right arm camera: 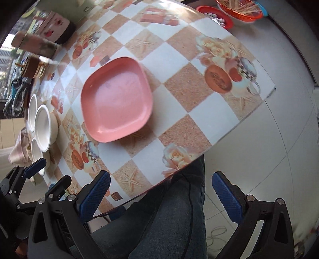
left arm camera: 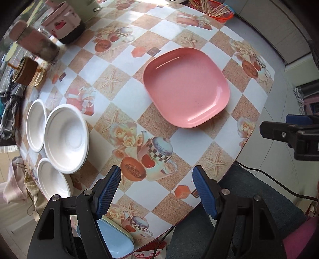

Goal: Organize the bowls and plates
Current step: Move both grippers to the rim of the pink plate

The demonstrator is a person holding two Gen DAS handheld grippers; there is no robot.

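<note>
On the table (left arm camera: 127,93): we record a checkered cloth printed with roses, teapots and starfish.
Pink plate (left arm camera: 186,87): we find it flat near the table's middle, nothing in it, apart from all other dishes.
White bowls (left arm camera: 66,137): we count three by the left edge, upright and close together, each holding nothing.
Blue plate (left arm camera: 114,239): we see it at the near edge, partly behind the left tool's finger; contents hidden.
Red basket (left arm camera: 214,9): we note it at the far edge, filled with thin wooden sticks.
Left tool (left arm camera: 157,191): jaws parted, nothing between them.
Right tool (right arm camera: 159,195): jaws spread wide, gripping nothing, over the person's trouser leg (right arm camera: 169,219).
</note>
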